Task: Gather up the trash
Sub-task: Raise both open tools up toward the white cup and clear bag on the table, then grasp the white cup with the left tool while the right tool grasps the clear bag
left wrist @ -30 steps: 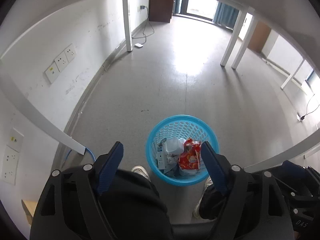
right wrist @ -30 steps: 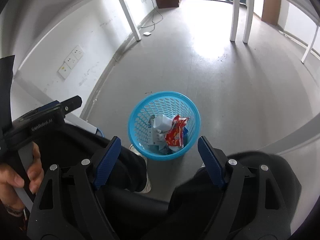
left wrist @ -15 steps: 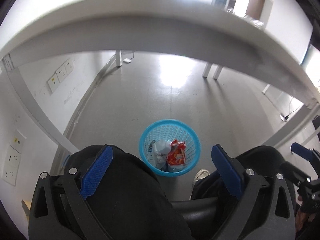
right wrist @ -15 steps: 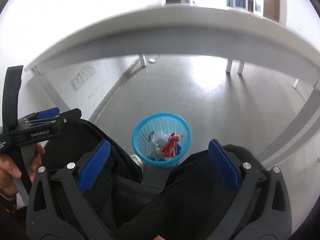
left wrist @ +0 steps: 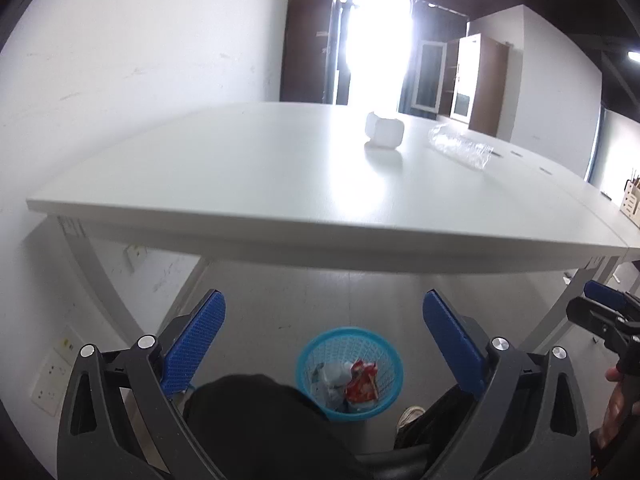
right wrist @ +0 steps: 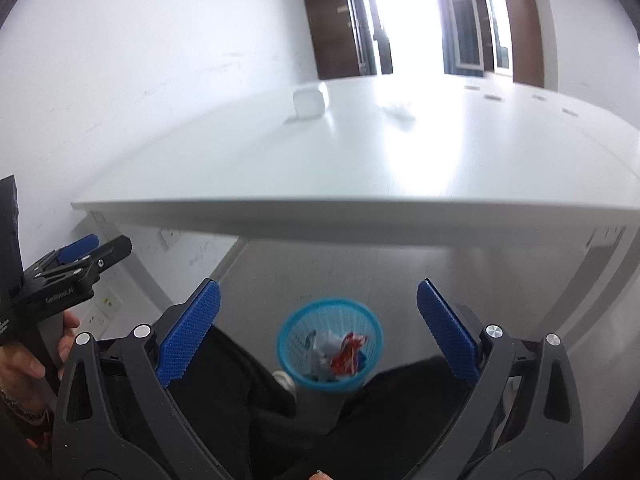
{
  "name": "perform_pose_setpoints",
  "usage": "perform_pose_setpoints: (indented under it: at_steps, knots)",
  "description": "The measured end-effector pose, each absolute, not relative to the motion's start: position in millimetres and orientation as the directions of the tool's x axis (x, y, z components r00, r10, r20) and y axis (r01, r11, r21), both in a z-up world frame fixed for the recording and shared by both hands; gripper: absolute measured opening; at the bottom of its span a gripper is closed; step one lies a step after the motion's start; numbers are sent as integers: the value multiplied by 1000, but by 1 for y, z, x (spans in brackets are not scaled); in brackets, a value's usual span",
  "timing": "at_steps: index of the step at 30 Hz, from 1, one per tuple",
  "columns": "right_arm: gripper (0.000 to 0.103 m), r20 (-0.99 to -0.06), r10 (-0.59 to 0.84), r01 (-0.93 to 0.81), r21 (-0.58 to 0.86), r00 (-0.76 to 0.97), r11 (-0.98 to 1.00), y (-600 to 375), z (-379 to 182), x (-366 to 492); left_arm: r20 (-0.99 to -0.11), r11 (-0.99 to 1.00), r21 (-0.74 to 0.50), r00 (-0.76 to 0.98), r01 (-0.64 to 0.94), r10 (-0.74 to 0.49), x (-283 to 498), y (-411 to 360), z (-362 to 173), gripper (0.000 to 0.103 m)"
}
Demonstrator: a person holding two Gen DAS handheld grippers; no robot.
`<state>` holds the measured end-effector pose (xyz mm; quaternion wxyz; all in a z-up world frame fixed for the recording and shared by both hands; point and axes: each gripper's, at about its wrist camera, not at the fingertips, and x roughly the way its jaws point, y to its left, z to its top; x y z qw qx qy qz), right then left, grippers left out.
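Observation:
A blue mesh basket [left wrist: 349,372] stands on the floor under the white table [left wrist: 280,184], holding a red wrapper [left wrist: 361,378] and white paper. It also shows in the right wrist view [right wrist: 330,344]. On the table lie a white crumpled cup [left wrist: 384,129] and a clear plastic bottle [left wrist: 460,146]; the cup shows blurred in the right wrist view [right wrist: 308,102]. My left gripper [left wrist: 324,336] is open and empty, above the basket and below the table edge. My right gripper [right wrist: 318,324] is open and empty too.
The table's front edge [right wrist: 360,220] runs across both views above the grippers. A white wall [left wrist: 100,60] with sockets is on the left. The person's dark-clothed legs [right wrist: 248,400] flank the basket. A wooden organiser [left wrist: 631,200] sits at the table's far right.
Both grippers have risen from under the table to about its edge height and tilted up, so the tabletop with the cup and bottle came into view. Both jaws have opened wider.

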<state>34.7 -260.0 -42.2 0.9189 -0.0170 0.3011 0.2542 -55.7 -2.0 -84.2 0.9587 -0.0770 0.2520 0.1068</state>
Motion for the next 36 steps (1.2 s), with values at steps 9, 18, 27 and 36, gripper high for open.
perform_pose_setpoints:
  at_steps: [9,18,27,36]
  knots:
    - [94,-492,474,-474,136,730,870,-241,-10,75,-444,964,-149,886,-218,132,-17,1,-46,97]
    - [94,-489,443,-453,105,751,885,-235,8,130,-413,971,-155,905,-182,104,28,-1,-20,97]
    - [94,-502,448,-456,116,739,882,-227,25,188,-437,973,-158,896,-167,83,76,-3,-11,97]
    - [94,-532,447,-447,138,719,884,-225,36,236,-467,989,-20,877,-144,118,117,-20,-9,97]
